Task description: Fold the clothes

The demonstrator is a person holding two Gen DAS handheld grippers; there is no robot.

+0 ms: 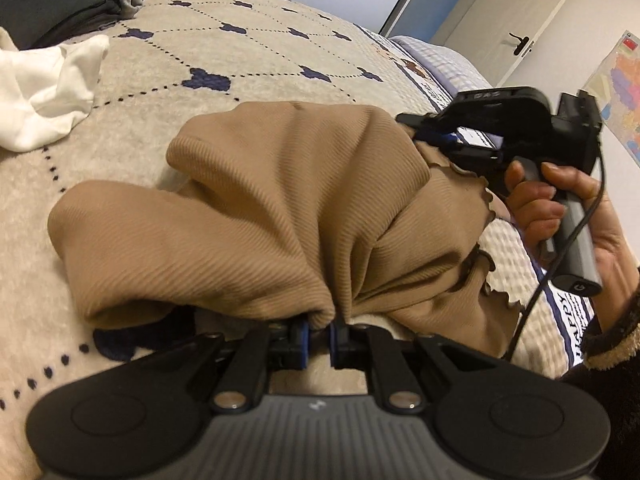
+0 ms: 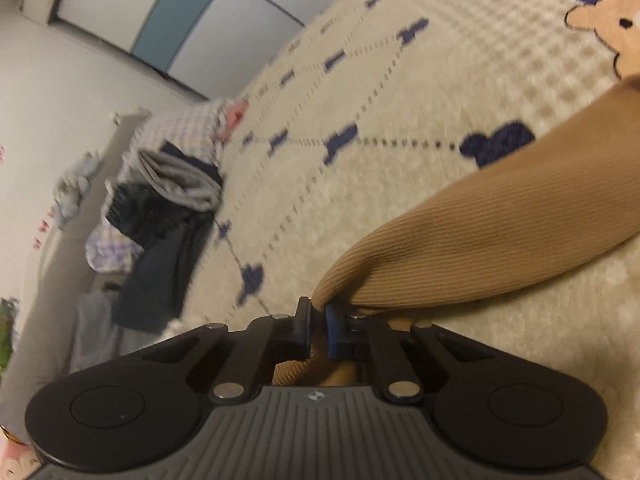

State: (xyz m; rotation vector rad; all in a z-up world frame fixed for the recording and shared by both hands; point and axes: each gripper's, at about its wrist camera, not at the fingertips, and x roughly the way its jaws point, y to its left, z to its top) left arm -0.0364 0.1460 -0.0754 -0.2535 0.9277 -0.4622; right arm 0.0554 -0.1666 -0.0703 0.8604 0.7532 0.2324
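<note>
Left gripper [image 1: 319, 330] clamped on a bunched edge of tan ribbed top [image 1: 280, 208], right gripper [image 2: 318, 320] pinching another edge, garment slung between both and sagging onto cream patterned bedspread [image 1: 248, 60], likely held apart for spreading flat; white garment [image 1: 44, 88] lying aside.

I saw the cream plush bedspread with navy dotted lines [image 1: 248, 68] carrying a tan ribbed garment [image 1: 280, 208], a crumpled white cloth [image 1: 44, 92] and dark piled clothes [image 2: 160, 232].

Bed's got a beige blanket [image 1: 248, 60] with navy dotted diamonds, white door [image 1: 516, 20] with a black handle, map [image 1: 624, 92] on the wall, blue-and-white wardrobe [image 2: 180, 20] panels behind.
</note>
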